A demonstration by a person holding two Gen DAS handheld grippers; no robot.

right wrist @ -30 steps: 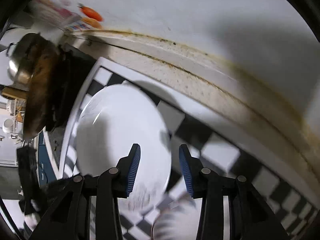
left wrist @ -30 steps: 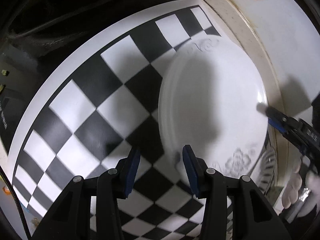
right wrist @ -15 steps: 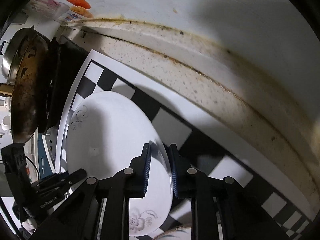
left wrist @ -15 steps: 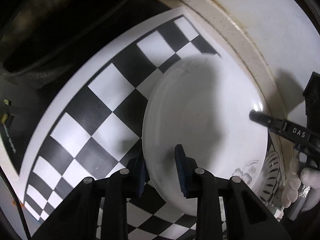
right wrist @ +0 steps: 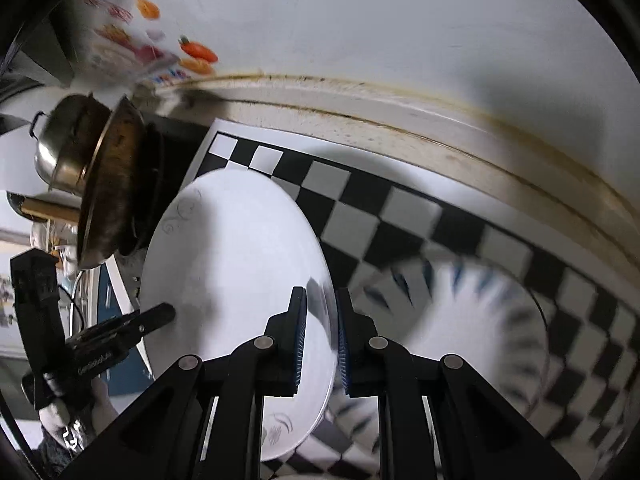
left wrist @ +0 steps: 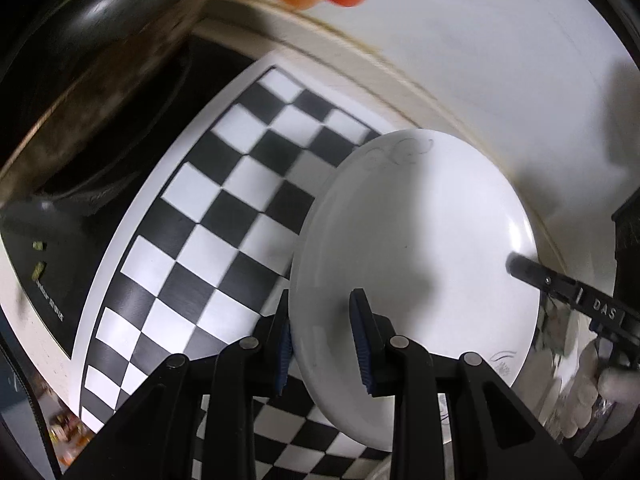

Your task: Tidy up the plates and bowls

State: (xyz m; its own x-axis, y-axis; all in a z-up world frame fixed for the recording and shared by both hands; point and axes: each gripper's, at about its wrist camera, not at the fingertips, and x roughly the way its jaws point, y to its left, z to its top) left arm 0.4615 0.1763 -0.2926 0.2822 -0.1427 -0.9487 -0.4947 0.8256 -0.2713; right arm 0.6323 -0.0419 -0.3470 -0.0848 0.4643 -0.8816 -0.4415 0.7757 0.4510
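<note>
Checkered mat (left wrist: 224,216) covers the counter (right wrist: 460,136). Both the left tool (left wrist: 322,344) and right tool (right wrist: 322,336) clamp opposite rims of a white plate (left wrist: 416,264), tilted above the mat; a patterned bowl (right wrist: 480,320) sits just beside it.

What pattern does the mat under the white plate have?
The flat mat has a black-and-white checkerboard pattern with a plain white border, clearest in the left wrist view.

At the lower middle of the frame the left gripper (left wrist: 323,344) clamps the near rim of a white plate (left wrist: 416,264), one blue pad on each face. The plate tilts above a black-and-white checkered mat (left wrist: 208,232). At right, the right gripper (left wrist: 520,268) grips its far rim; a dark pan (left wrist: 92,60) fills the upper left.
</note>
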